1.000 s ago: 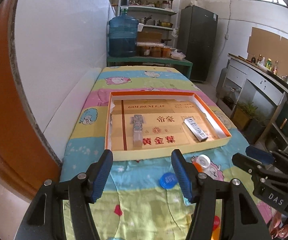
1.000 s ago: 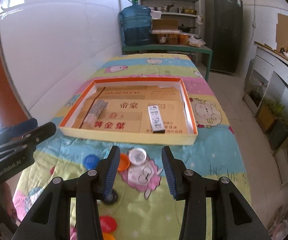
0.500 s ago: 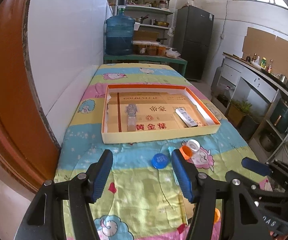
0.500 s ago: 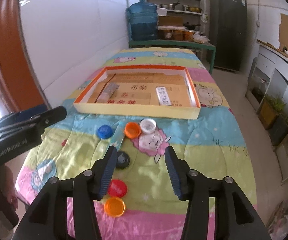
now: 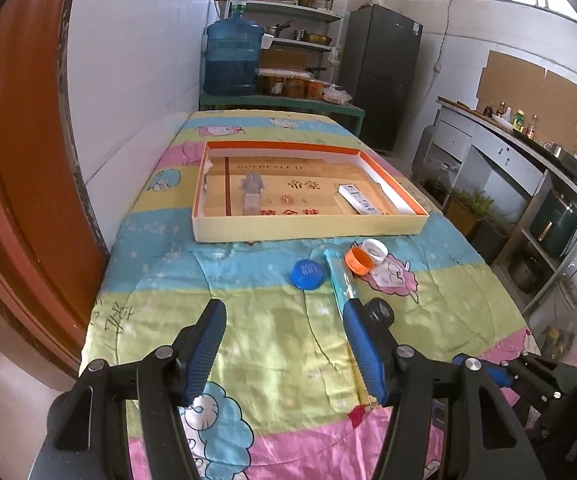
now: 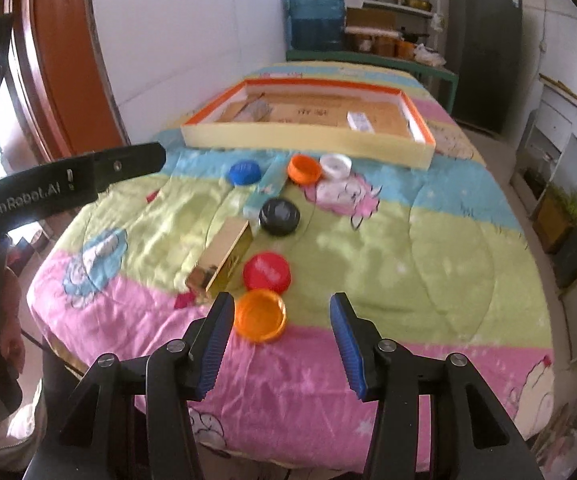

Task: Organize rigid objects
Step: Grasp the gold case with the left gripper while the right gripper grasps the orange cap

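Note:
Several bottle caps lie on the quilt: blue [image 6: 244, 172], orange [image 6: 303, 169], white [image 6: 335, 165], black [image 6: 279, 216], red [image 6: 266, 272] and an upturned orange one [image 6: 260, 315]. A gold box [image 6: 224, 256] and a light blue carton [image 6: 268, 186] lie among them. The shallow orange-rimmed tray [image 5: 308, 230] beyond holds a grey piece [image 5: 251, 192] and a white packet [image 5: 362, 200]. My left gripper [image 5: 284, 344] is open and empty above the quilt's near part. My right gripper [image 6: 282, 340] is open and empty, just behind the upturned orange cap.
The quilt-covered table stands against a white wall on the left, with a red door frame [image 5: 28, 160] near its corner. A water jug [image 5: 230, 56], shelves and a dark fridge [image 5: 380, 76] stand beyond the far end. A counter [image 5: 528, 160] runs along the right.
Both grippers have drawn back toward the table's near edge. More caps and the gold box have come into the right wrist view. Both stay open.

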